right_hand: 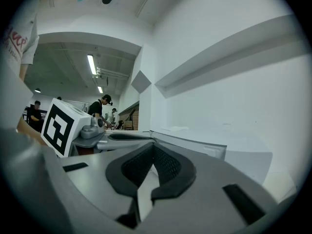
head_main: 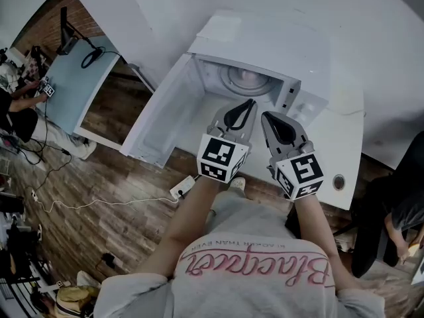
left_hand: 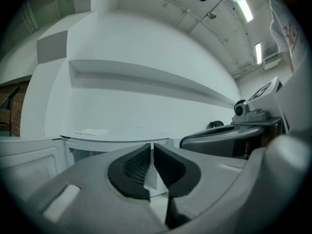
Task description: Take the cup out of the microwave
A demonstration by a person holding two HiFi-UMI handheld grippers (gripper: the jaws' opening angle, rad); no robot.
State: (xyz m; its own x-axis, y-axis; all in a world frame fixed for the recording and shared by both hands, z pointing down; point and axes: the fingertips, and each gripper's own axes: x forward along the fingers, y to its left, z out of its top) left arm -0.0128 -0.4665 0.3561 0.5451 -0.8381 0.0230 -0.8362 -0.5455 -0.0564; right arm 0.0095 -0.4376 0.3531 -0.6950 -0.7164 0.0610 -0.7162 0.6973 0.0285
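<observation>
Deep in open microwave (head_main: 265,42), dead ahead | round shape (head_main: 248,81), cup or turntable we cannot tell | left gripper (head_main: 246,106) nearer than right gripper (head_main: 270,119) | both jaws pressed together, empty

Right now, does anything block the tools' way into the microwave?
Nothing visible does. The microwave door is swung open to the left, and the left tool and right tool, both shut, face the open cavity. No cup can be made out inside.
</observation>
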